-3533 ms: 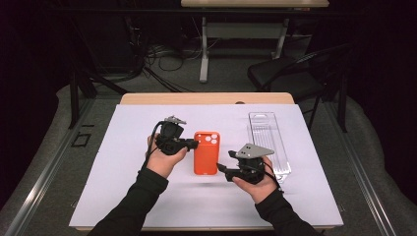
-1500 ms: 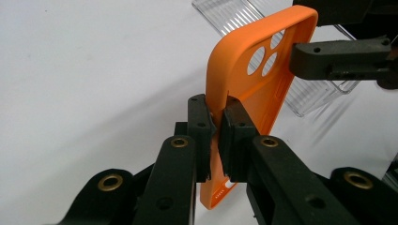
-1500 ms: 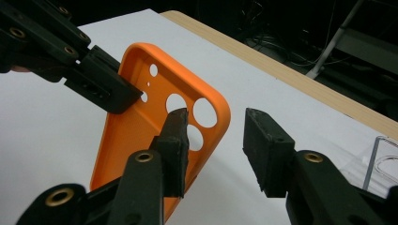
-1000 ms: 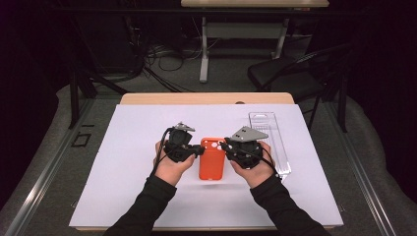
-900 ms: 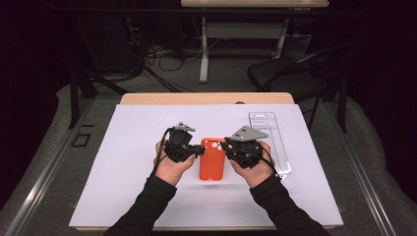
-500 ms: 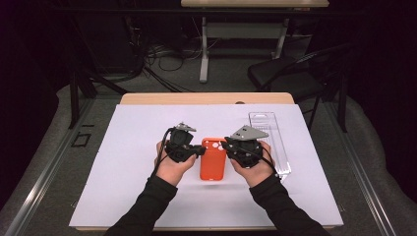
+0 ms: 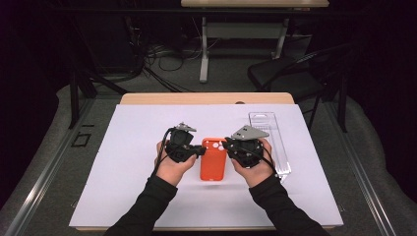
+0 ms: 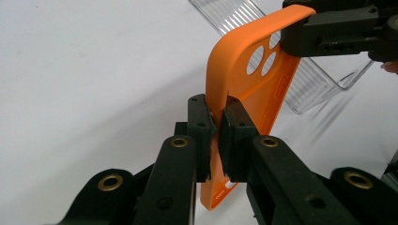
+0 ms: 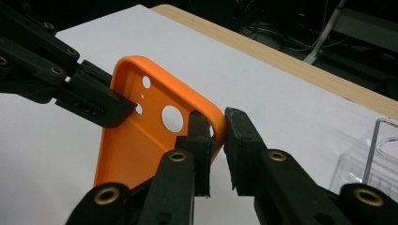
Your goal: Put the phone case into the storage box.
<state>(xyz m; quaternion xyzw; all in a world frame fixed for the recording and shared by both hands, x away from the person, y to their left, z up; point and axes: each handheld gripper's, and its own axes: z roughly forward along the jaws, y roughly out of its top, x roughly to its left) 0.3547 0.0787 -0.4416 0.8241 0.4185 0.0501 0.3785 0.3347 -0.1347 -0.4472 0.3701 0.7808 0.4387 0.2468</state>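
Observation:
An orange phone case (image 7: 213, 162) is held between my two grippers over the middle of the white sheet. In the left gripper view the case (image 8: 256, 101) stands on edge, with my left gripper (image 8: 215, 115) shut on its long side rim. My right gripper (image 9: 218, 129) clamps the rim at the corner by the camera holes of the case (image 9: 133, 150), one jaw inside and one outside. In the high view the left gripper (image 7: 198, 150) meets the case from the left and the right gripper (image 7: 227, 146) from the right.
A clear plastic package (image 7: 269, 142) lies just right of my right hand, long side pointing away. The white sheet (image 7: 113, 167) covers the wooden table (image 7: 206, 98). A chair (image 7: 295, 73) and cables stand beyond the table's far edge.
Since 3.5 s ago both grippers have closed in on the case from its sides and taken hold of it. Over the last second almost nothing moves.

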